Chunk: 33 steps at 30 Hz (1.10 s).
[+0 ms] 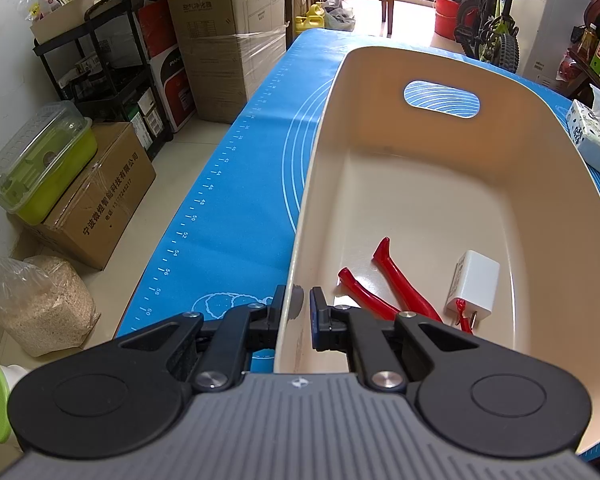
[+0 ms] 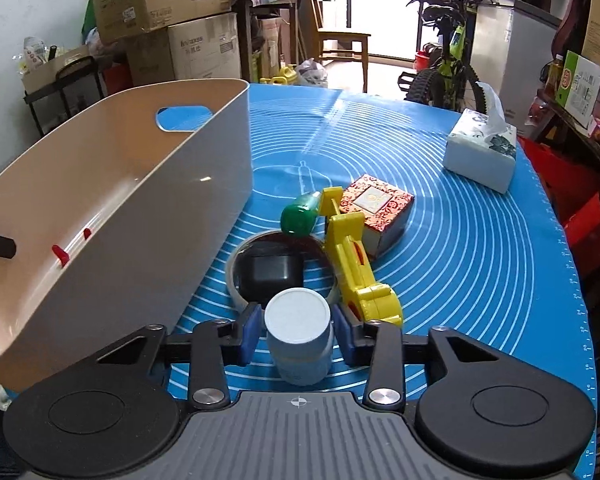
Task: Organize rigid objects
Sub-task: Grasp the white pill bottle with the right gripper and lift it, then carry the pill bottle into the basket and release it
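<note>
A beige plastic bin (image 1: 420, 80) stands on the blue mat; it also shows in the right wrist view (image 2: 204, 184). Inside lie red-handled pliers (image 1: 396, 280) and a white charger (image 1: 474, 284). My left gripper (image 1: 296, 312) straddles the bin's near wall, one finger outside and one inside, shut on it. My right gripper (image 2: 298, 332) has its pads on both sides of a white bottle (image 2: 298, 336) standing on the mat. Beyond it lie a tape roll (image 2: 236, 280) with a black case (image 2: 270, 272) inside, a yellow tool (image 2: 356, 264), a green-capped bottle (image 2: 300, 216) and a red patterned box (image 2: 380, 208).
A tissue pack (image 2: 480, 152) sits at the mat's far right and shows in the left wrist view (image 1: 592, 136). The blue mat (image 2: 460, 260) ends at the table edge on the right. Cardboard boxes (image 1: 100, 208), a black shelf and a sack stand on the floor to the left.
</note>
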Each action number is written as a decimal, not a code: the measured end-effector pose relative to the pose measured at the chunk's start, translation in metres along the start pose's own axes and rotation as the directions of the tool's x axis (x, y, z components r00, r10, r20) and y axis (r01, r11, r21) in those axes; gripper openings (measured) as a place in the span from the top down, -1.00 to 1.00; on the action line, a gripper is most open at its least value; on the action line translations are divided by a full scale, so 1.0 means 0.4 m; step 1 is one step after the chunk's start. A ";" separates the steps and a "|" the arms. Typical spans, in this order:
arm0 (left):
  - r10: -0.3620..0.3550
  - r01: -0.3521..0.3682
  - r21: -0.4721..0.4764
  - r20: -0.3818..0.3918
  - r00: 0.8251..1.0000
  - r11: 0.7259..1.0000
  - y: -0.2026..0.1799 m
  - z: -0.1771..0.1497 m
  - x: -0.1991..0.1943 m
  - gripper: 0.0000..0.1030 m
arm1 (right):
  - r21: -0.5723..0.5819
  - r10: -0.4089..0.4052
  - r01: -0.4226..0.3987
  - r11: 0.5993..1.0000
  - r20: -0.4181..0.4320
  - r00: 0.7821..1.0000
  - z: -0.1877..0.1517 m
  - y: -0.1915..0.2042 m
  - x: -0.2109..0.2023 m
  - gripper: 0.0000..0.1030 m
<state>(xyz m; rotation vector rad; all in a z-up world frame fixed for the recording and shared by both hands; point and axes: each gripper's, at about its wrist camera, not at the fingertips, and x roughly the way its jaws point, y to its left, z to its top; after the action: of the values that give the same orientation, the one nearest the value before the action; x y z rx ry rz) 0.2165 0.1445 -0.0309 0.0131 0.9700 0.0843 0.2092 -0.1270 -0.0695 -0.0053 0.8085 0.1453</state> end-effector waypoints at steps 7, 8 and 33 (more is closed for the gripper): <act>0.001 -0.001 0.000 -0.001 1.000 1.000 -0.001 0.001 0.000 0.75 | -0.023 -0.025 0.025 0.999 0.026 0.999 -0.003 0.006 -0.021 0.17; 0.002 -0.002 0.002 -0.001 1.000 1.000 -0.001 0.002 0.000 0.75 | -0.018 -0.027 0.028 0.999 0.034 0.999 -0.001 0.005 -0.027 0.17; -0.002 0.002 0.003 -0.003 1.000 1.000 0.002 0.004 -0.006 0.75 | -0.045 0.128 -0.120 0.992 0.273 0.954 0.158 0.171 -0.178 0.23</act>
<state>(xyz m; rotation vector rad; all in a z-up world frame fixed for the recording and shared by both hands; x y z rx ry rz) 0.2164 0.1450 -0.0280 0.0151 0.9735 0.0808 0.1972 -0.0645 0.0292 0.0387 0.5283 0.2708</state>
